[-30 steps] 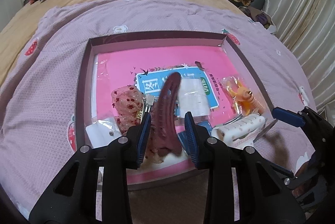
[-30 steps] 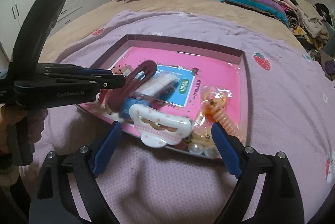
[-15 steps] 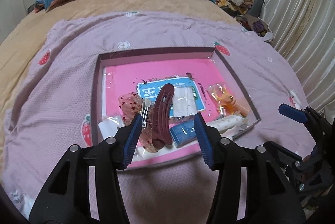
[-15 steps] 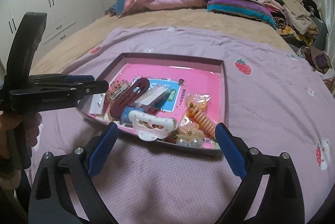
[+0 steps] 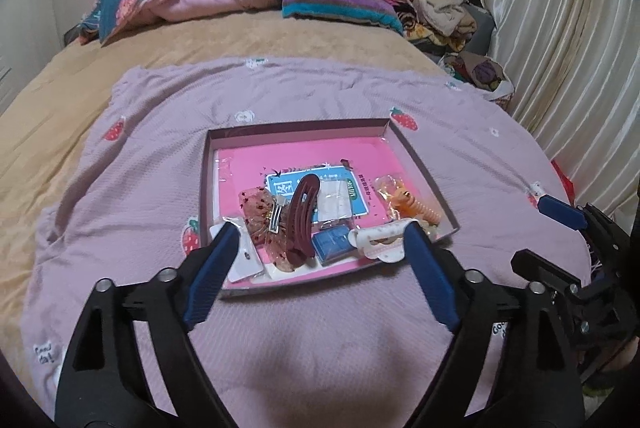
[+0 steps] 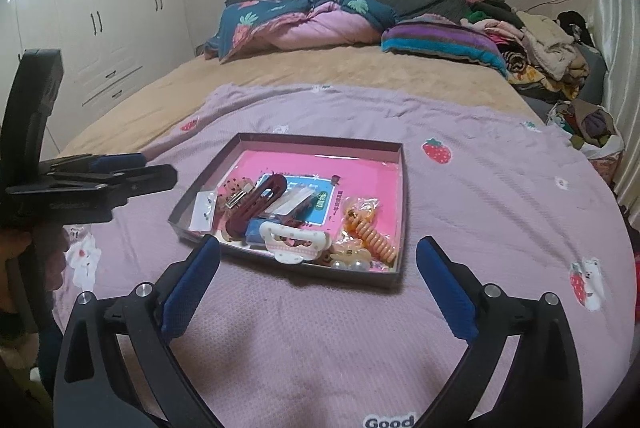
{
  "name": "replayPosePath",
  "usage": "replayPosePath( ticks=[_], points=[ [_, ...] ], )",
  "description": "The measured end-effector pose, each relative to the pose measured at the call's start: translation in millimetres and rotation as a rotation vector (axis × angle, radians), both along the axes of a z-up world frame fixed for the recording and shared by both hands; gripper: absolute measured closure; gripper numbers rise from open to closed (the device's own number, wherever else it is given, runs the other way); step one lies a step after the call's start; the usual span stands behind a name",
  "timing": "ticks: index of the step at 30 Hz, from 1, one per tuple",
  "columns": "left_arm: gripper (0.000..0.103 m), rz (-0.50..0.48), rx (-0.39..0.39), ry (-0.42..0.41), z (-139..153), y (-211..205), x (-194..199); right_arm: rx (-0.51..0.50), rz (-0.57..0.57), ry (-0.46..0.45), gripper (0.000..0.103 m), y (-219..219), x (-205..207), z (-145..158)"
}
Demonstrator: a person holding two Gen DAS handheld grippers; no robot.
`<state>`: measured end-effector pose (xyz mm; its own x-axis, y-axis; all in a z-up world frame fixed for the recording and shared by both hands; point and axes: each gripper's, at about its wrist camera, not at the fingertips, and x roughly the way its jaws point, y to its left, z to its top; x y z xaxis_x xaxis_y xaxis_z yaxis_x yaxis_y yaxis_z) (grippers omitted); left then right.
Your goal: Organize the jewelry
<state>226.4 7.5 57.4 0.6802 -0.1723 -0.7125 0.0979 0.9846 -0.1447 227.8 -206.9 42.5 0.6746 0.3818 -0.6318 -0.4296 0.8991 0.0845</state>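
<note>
Both claws are empty: the left gripper point(image 5: 318, 260) has its jaws opening with nothing between them, and the right gripper point(image 6: 318, 282) is spreading wide too, also bare. Plenty of open purple blanket point(image 6: 320, 340) lies near them. The tray point(image 5: 294, 127) sits just beyond, with the maroon hair clip point(image 5: 301, 220) lying inside beside the white clip point(image 6: 294, 242). The left view hides part of the white clip behind a finger; only the right view shows the pearl pieces point(image 6: 352, 260) at the near edge.
</note>
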Motion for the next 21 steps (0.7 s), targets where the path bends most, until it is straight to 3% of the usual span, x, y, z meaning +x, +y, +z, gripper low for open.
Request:
replayPosePath(
  ticks=[2, 4, 13, 21],
  points=[
    [0.013, 0.007, -0.001, -0.016, 4.9, -0.9, -8.0, 0.006, -0.005, -0.006, 0.005, -3.2, -4.9, 2.9],
    [0.009, 0.016, -0.004, -0.034, 11.4, -2.0, -17.9, 0.009, -0.011, -0.015, 0.005, -7.2, -11.1, 6.2],
    [0.009, 0.021, 0.012, -0.081, 22.7, -7.5, -59.4, 0.042, -0.042, -0.043, 0.004, -21.1, -38.3, 14.4],
    [0.009, 0.046, 0.002, -0.077, 3.5, -6.6, -94.6, 0.045, -0.045, -0.083, 0.004, -26.4, -69.7, 14.7]
  ],
)
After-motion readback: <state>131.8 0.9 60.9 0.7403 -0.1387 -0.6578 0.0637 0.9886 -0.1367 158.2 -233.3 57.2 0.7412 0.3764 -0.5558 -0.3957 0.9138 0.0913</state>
